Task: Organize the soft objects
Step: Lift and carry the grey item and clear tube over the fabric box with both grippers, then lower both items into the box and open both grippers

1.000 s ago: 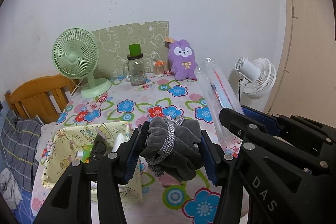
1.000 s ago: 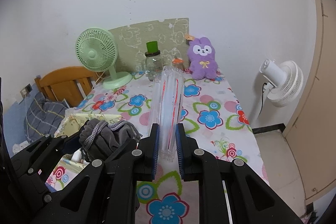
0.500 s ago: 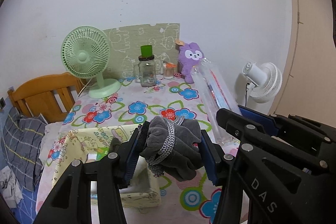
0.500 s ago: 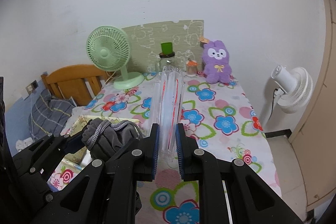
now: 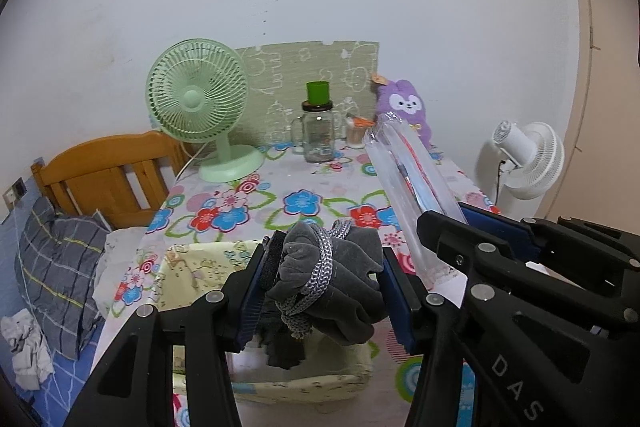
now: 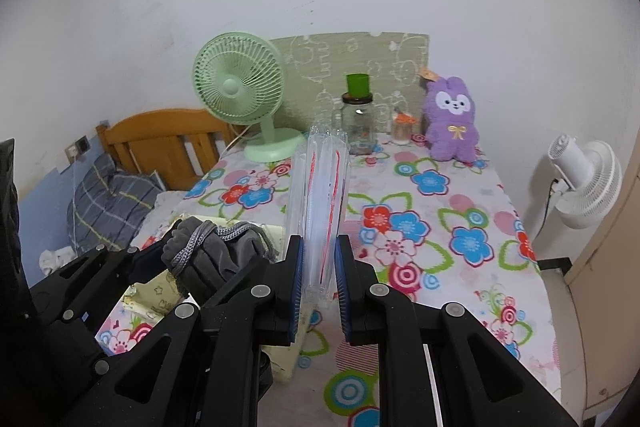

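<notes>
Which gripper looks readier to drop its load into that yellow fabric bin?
Probably the left gripper: its grey bundle hangs right over the bin. The right gripper, shut on a clear packet, sits beside the bin.

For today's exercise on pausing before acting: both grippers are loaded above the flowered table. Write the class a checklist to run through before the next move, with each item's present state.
1. Left gripper clamps the grey cloth bundle: ok.
2. Right gripper grips the clear plastic packet: ok.
3. Bundle above the yellow fabric bin: ok.
4. Space left inside the bin: cannot tell.
5. Packet clear of the glass jar: ok.
</notes>
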The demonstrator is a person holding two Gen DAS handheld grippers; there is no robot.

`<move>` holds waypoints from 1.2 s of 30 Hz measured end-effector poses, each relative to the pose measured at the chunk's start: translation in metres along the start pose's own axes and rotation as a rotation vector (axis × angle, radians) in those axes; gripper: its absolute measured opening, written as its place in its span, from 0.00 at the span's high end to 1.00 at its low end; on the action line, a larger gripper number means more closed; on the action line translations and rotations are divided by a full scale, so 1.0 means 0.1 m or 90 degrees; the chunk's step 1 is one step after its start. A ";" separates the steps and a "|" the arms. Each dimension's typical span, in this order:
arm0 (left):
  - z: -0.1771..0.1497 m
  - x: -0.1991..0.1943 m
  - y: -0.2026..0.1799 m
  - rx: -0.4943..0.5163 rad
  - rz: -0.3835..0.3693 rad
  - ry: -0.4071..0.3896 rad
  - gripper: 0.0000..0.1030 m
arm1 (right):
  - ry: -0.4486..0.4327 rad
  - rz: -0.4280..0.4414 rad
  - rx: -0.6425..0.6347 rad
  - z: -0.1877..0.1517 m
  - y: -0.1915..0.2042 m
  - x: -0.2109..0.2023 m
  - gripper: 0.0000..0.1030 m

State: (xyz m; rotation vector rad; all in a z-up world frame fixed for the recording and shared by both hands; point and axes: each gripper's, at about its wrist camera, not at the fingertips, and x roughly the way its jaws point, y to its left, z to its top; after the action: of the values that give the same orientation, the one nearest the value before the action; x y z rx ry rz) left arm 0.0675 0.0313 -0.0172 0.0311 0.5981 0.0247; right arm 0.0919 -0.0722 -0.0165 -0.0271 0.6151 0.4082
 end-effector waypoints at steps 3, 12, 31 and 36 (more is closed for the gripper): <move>-0.02 0.04 0.09 -0.001 0.009 0.004 0.47 | 0.007 0.008 -0.007 0.01 0.06 0.07 0.83; -0.08 0.13 0.30 -0.001 0.031 0.015 0.47 | 0.027 0.032 -0.023 0.00 0.25 0.27 0.83; -0.32 0.42 0.77 -0.030 0.066 0.065 0.47 | 0.090 0.086 -0.053 -0.11 0.67 0.73 0.83; -0.38 0.49 0.88 -0.041 0.079 0.081 0.46 | 0.104 0.094 -0.061 -0.15 0.76 0.84 0.83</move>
State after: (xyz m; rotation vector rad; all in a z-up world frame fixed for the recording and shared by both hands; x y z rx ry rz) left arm 0.0855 0.1218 -0.0731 0.0037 0.7214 0.1672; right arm 0.1173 0.0262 -0.0688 -0.1085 0.7611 0.5819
